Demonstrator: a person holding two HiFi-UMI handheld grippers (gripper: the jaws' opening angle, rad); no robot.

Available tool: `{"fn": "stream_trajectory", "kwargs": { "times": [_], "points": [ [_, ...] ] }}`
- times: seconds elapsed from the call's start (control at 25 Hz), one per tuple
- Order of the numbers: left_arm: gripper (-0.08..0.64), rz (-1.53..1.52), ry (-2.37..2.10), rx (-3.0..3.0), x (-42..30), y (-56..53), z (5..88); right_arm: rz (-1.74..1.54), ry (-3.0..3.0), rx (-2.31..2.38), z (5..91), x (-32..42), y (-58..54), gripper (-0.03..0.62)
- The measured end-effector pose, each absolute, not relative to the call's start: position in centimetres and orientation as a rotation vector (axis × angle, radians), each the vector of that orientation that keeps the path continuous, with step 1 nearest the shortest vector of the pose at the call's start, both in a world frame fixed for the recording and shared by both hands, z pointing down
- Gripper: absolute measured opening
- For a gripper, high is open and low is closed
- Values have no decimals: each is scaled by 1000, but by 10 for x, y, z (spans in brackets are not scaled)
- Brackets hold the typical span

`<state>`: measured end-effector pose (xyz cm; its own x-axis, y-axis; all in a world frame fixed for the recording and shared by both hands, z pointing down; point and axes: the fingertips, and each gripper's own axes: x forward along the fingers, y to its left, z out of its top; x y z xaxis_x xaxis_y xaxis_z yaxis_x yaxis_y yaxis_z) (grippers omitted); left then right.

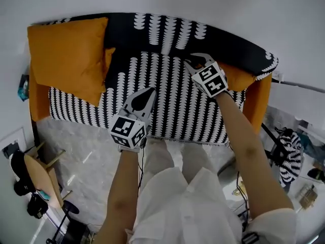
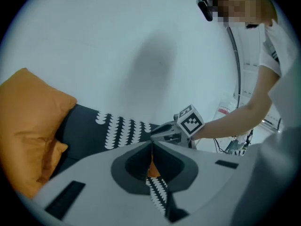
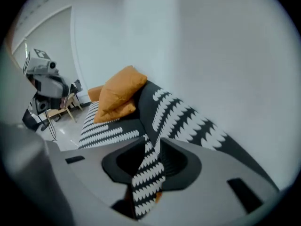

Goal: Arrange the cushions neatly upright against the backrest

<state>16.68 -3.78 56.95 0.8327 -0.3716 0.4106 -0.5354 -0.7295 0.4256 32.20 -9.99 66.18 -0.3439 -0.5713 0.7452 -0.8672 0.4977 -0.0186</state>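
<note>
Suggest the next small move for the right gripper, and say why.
Probably lower the right gripper onto the orange cushion at the right end and close on its edge. Its jaws stand apart with only the patterned cover showing between them, so it holds nothing. That cushion sits low by the armrest, while the large orange cushion at the left leans on the backrest.

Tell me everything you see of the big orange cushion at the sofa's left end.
Plump, square orange cushion of plain, cloth-like fabric, softly creased, with pointed corners. It stands tilted in the end corner of the patterned sofa, leaning on the backrest and overlapping a second orange cushion tucked beneath it.
</note>
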Motion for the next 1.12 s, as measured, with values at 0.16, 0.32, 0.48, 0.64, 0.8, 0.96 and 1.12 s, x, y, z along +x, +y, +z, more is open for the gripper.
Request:
{"fn": "stream_trajectory", "kwargs": {
  "times": [0.16,0.32,0.48,0.64,0.8,0.96,1.12],
  "points": [
    [17,403,-754,2453,106,-52,560,502,-2146,1096,632,235,-149,114],
    [17,379,-869,2437,54,-69,551,406,-2226,979,610,156,-194,132],
    [17,346,-968,2403,3,-82,544,301,-2255,887,596,94,-237,166],
    [17,320,-1055,2353,-44,-91,546,189,-2251,790,587,42,-281,195],
    [17,305,-1120,2301,-83,-98,556,125,-2189,756,594,12,-331,218],
    [17,301,-1171,2248,-110,-99,573,118,-2130,750,617,-7,-370,232],
    [17,293,-1193,2216,-126,-94,579,87,-2034,710,637,-18,-378,204]
  ]
}}
